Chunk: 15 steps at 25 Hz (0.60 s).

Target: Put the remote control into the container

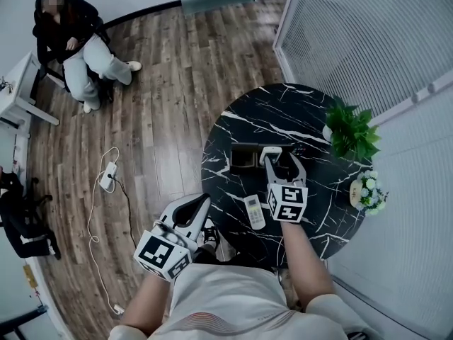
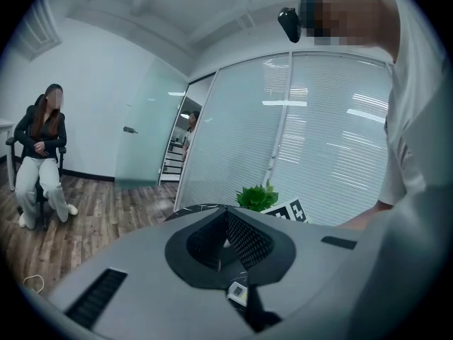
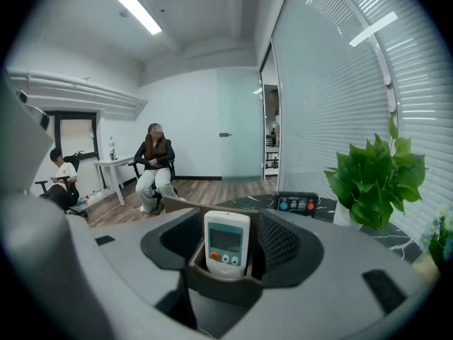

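A white remote [image 3: 227, 245] stands upright in a compartment of the brown container [image 3: 219, 283] on the black marble table [image 1: 311, 119]. My right gripper [image 3: 228, 219] is open, its jaws wide on either side of that compartment, and the pads do not press the remote. From above, the right gripper [image 1: 279, 156] reaches over the container [image 1: 243, 157]. A second white remote [image 1: 255, 211] lies flat on the table nearer me. My left gripper [image 1: 204, 202] hangs shut off the table's left edge and holds nothing. In its own view the left gripper [image 2: 226, 212] shows that second remote [image 2: 238, 293] below its pads.
A dark remote with coloured buttons [image 3: 297, 204] lies beyond the container. A green potted plant [image 1: 352, 133] and a small flower pot [image 1: 368, 191] stand at the table's right side. A person sits on a chair [image 1: 74, 44] across the wooden floor. A glass wall with blinds [image 1: 368, 34] runs along the right.
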{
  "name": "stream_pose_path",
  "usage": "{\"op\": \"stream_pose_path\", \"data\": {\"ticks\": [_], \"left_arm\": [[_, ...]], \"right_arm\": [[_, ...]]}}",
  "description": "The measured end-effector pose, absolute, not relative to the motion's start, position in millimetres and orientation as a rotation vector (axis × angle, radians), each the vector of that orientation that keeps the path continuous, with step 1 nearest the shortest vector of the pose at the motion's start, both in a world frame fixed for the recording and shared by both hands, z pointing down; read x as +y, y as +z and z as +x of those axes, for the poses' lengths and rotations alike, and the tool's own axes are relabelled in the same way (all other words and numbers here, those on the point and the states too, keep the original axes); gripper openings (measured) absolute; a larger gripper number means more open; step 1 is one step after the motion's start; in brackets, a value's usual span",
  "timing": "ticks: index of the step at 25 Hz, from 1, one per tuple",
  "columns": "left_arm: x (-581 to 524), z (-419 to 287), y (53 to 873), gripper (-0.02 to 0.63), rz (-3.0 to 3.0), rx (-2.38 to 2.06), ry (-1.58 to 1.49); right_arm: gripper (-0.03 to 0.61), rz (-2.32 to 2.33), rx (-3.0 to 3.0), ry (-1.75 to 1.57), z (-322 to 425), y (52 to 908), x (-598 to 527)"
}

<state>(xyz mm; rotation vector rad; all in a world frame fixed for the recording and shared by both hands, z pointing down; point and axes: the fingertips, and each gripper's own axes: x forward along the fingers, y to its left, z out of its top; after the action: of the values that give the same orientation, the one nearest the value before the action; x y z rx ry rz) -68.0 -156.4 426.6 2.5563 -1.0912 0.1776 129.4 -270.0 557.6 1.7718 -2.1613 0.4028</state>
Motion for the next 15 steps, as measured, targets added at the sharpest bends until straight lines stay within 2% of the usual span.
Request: {"op": "stream_pose_path", "data": {"ticks": [7,8,11,15], "left_arm": [[-149.4,-43.9,414.2,0.009,2.608,-1.043,0.15],[-147.9,-40.1,411.7,0.009,2.615,-1.037,0.146],[-143.9,-28.8,403.9,0.009,2.632,-1.022,0.13],[-138.5,-16.3,395.6,0.009,2.648,-1.018,0.11]], "right_arm": [[0.246,1.701,-2.241,0.374,147.9,514.9,-228.8],[0.232,1.696,-2.242,0.373,151.5,511.8,-221.4],[0.123,1.719,-2.237,0.371,164.8,501.4,-201.2],[0.062,1.738,-2.27,0.337,174.4,482.1,-177.3]]}}
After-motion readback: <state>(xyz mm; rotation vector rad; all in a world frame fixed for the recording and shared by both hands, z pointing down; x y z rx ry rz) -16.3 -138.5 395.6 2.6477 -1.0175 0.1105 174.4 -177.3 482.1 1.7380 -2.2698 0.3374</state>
